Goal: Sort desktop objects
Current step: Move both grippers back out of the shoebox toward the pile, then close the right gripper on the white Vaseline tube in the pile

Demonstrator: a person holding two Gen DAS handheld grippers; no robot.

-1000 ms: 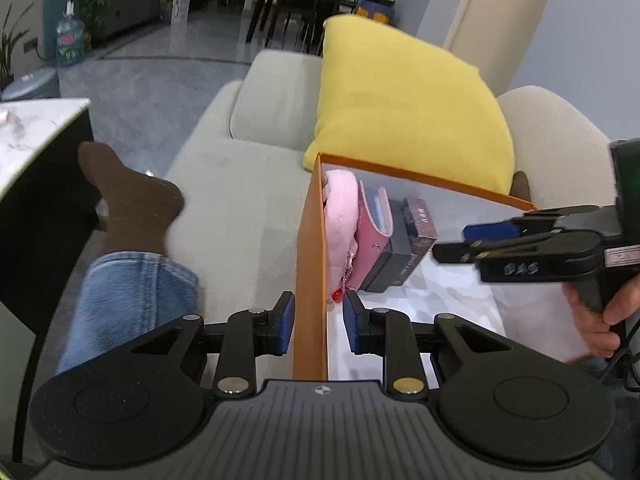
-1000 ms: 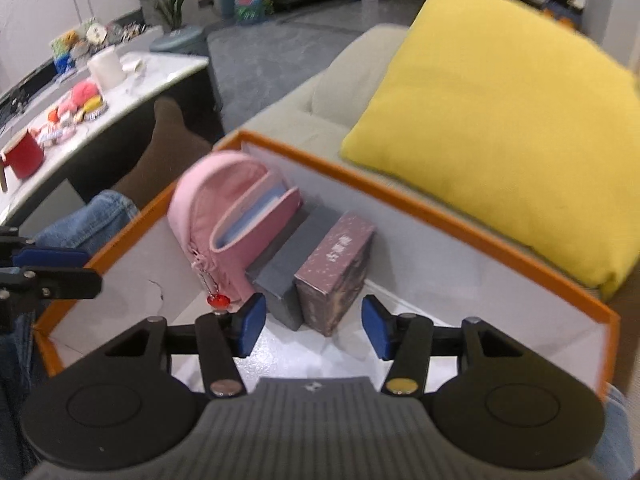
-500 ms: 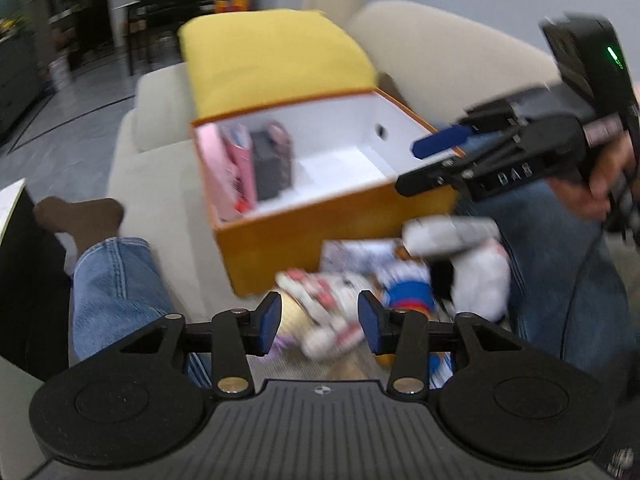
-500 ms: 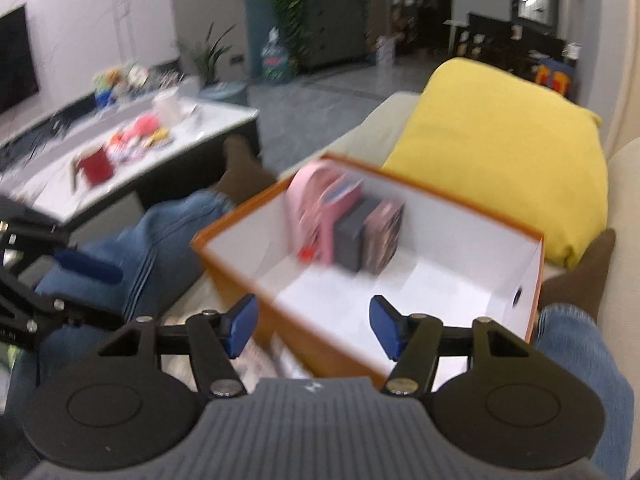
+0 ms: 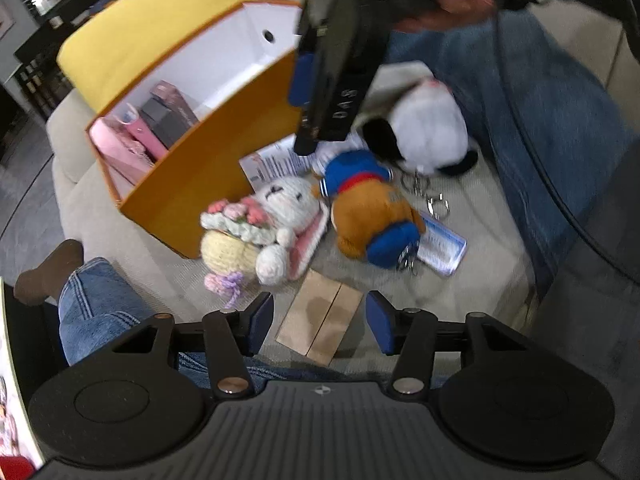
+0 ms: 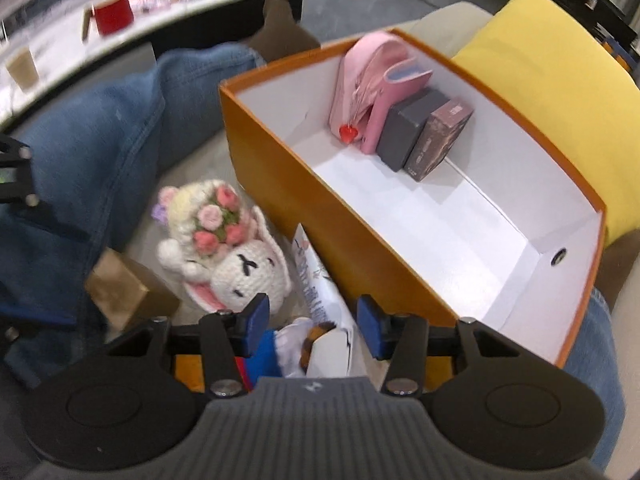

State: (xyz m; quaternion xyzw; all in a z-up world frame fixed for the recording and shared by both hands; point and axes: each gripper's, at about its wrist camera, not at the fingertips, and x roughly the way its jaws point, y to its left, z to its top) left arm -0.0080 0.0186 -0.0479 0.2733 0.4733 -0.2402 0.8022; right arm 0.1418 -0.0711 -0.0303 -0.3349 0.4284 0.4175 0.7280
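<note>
The left gripper (image 5: 319, 322) hangs with its blue pads spread apart and nothing between them; just ahead of the gap, on the beige sofa seat (image 5: 472, 280), lies a flat brown cardboard packet (image 5: 322, 322), untouched; a little further ahead and to the left sits a crocheted white bunny (image 5: 276, 216) with a wreath of pink roses, lying against the near wall of the orange box (image 5: 200, 168); beside it on the right is an orange-and-blue plush figure (image 5: 372, 216), with a blue-edged card (image 5: 442, 246) just under its far side and key rings (image 5: 424, 192) next to it; beyond that rests a white-and-black plush (image 5: 424, 128) (blurred, so its shape is hard to read), and a printed leaflet (image 5: 276, 160) lies between the toys and the box.

The right gripper (image 6: 308, 326) is likewise parted and holds nothing; directly below its fingers are the plush figure's blue and white parts (image 6: 268, 350) and the leaflet (image 6: 316, 280); ahead to the left is the bunny (image 6: 236, 264), and further left the brown packet (image 6: 120, 288); ahead to the right stands the orange box (image 6: 288, 184), its white floor mostly bare; at its far end a pink pouch (image 6: 372, 80), a grey box (image 6: 408, 128) and a mauve box (image 6: 438, 138) stand upright side by side, touching; behind the box leans a yellow cushion (image 6: 548, 80); far left, a red mug (image 6: 114, 14) stands on a white table (image 6: 60, 52).
</note>
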